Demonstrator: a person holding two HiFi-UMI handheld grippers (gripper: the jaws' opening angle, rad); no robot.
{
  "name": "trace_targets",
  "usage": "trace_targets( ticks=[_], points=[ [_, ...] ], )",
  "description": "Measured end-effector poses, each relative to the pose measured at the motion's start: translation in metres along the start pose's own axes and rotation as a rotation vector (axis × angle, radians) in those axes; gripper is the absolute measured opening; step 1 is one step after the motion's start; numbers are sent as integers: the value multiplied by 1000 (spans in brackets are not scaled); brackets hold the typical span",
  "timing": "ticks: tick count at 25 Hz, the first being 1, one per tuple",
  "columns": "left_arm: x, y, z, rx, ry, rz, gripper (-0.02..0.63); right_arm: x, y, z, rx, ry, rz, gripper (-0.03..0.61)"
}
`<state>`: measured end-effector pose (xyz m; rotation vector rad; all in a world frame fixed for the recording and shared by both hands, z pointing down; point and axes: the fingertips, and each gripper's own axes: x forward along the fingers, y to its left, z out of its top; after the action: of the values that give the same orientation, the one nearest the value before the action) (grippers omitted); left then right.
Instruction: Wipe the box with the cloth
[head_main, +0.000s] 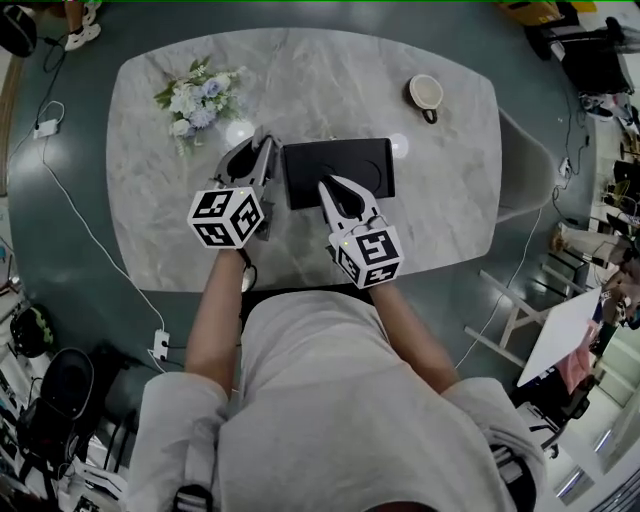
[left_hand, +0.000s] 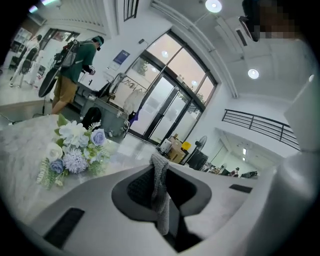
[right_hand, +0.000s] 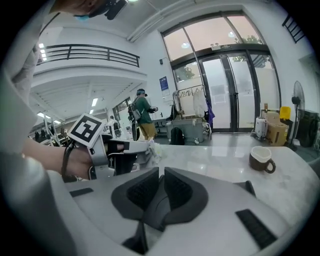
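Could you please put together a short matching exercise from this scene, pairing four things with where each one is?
A cloth
B box
C cup
D flowers

1 right end of the table
2 pinched in the left tool
3 middle of the table
4 left end of the table

Pairs: A-2, B-3, C-1, D-4

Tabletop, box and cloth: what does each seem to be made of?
Tabletop: polished marble or a marble-look slab; it is pale grey with darker veining and bright lamp glare.
Box: black with a smooth, mostly matte top; it could be plastic or coated card, the look leaves that open.
Cloth: grey knitted or waffle-weave fabric; a coarse looped texture shows and it hangs limp.
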<state>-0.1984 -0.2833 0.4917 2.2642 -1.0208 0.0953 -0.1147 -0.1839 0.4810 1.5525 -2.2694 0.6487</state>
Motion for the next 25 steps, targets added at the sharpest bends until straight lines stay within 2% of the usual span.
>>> trace_targets(
  ticks=[5, 11, 16, 25],
  points=[
    [-25, -30, 3, 57, -34, 57, 58, -28, -9, 18, -26, -45, -3, 51],
    [-37, -66, -5, 75, -45, 90, 58, -73, -35, 29, 2, -101, -64, 51],
    [-39, -119, -15, 113, -44, 51, 58, -114, -51, 38, -34, -153, -102, 51],
    [-42, -225, -23, 249, -53, -51, 58, -194, -85, 49, -30, -277, -170, 51]
  ],
)
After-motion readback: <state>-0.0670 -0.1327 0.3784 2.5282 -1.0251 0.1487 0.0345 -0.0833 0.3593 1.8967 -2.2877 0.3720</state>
